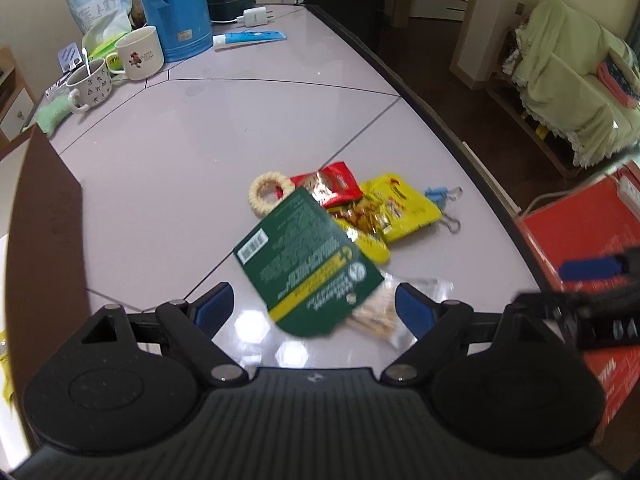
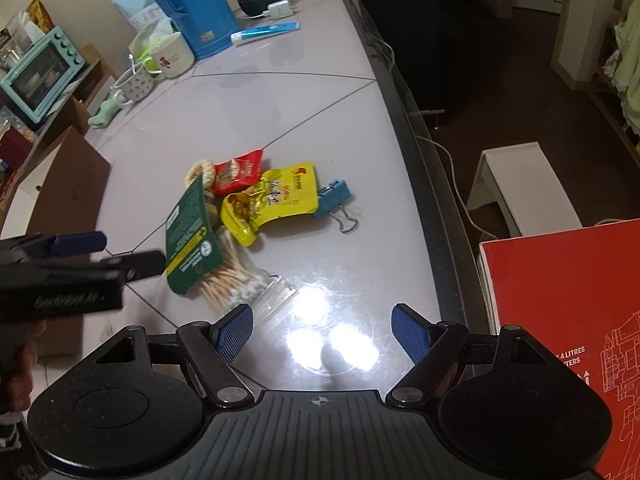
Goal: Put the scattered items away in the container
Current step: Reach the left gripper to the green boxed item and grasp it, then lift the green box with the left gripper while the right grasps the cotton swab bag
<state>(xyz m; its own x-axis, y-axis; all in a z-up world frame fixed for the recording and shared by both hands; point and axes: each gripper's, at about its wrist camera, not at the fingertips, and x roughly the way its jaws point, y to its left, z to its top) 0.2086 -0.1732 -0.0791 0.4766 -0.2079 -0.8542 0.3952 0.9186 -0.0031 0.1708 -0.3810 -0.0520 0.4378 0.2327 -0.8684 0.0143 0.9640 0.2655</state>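
Green card-backed packet point(image 1: 306, 258), centre of the left wrist frame, lying tilted over a clear bag of cotton swabs point(image 2: 236, 276) on the worktop point(image 1: 200, 160). Probably light, stiff and flat, glossy enough to slip; best pinched at a free edge. Yellow pouch point(image 2: 276, 198) and red sachet point(image 2: 236, 170) soft, crinkly. Left gripper point(image 1: 314, 306) low, fingers apart, straddling the packet's near end. Right gripper point(image 2: 322, 326) beside, fingers apart, holding nothing. Brown box point(image 1: 44, 220) at left edge, likely the container.
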